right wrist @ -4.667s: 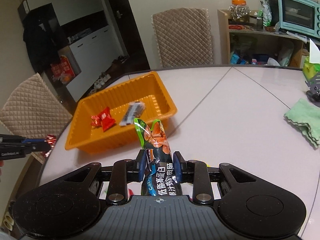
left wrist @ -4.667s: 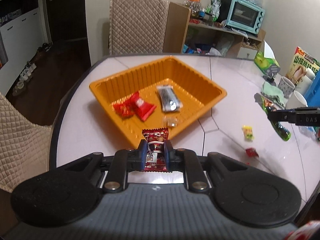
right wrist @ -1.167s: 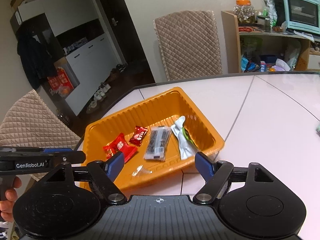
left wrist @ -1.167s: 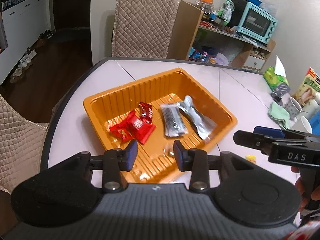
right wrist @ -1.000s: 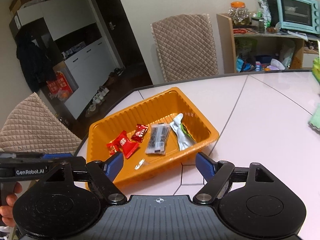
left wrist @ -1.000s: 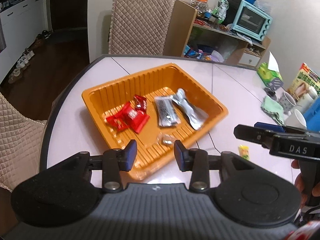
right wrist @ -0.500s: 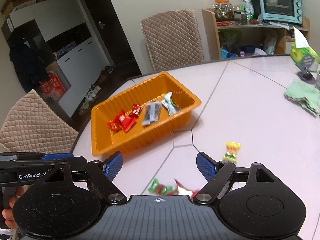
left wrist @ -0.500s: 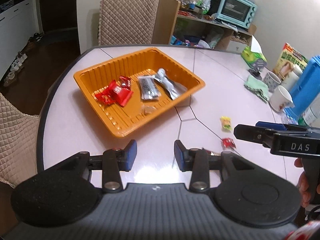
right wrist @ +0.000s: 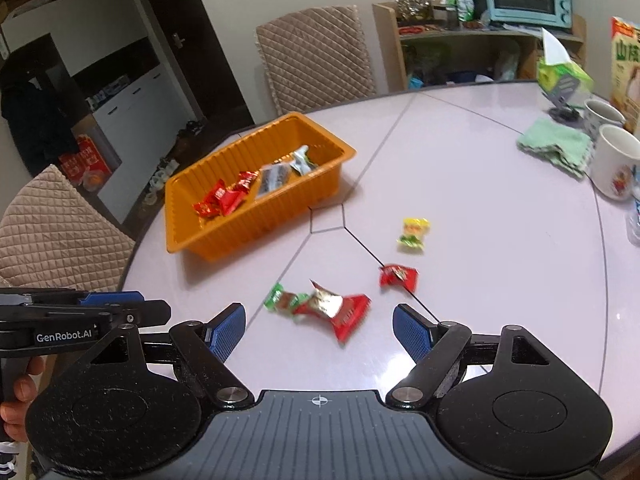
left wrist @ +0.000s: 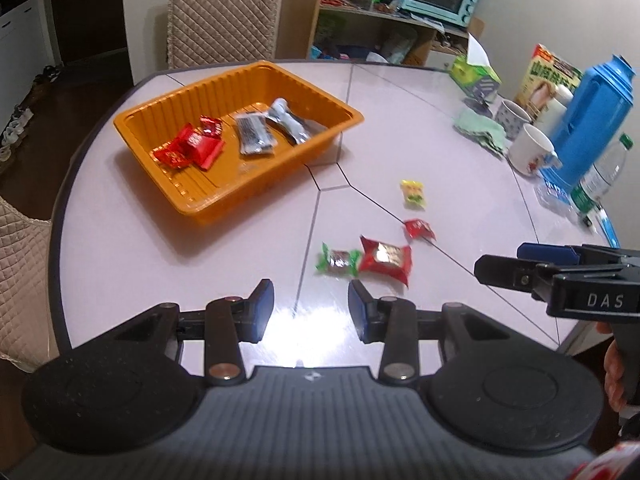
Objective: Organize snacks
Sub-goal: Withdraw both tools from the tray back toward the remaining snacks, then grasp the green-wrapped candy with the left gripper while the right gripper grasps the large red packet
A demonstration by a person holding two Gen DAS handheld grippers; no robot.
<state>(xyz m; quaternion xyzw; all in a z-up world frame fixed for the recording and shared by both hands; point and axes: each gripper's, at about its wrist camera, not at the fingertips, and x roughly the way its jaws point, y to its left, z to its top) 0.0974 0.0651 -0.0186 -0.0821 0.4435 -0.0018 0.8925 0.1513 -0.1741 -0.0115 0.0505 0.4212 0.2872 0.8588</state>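
Your left gripper hangs over the near edge of the table, fingers moderately apart, nothing between them. Your right gripper is spread wide and also empty, hovering just short of the loose snacks. Orange tray sits toward the far left of the table. Inside it: a cluster of red packets at the left end, a grey-black bar in the middle, a silvery pouch beside that on the right, and something small and clear on the tray floor nearer you, too faint to identify. Four snacks lie outside the tray on the bare tabletop: a green-ended candy touching a larger red packet, both just ahead of your grippers; a small red candy a little beyond; a yellow candy farther still. At the far right edge stand two mugs, a green cloth, a blue flask and a clear bottle.
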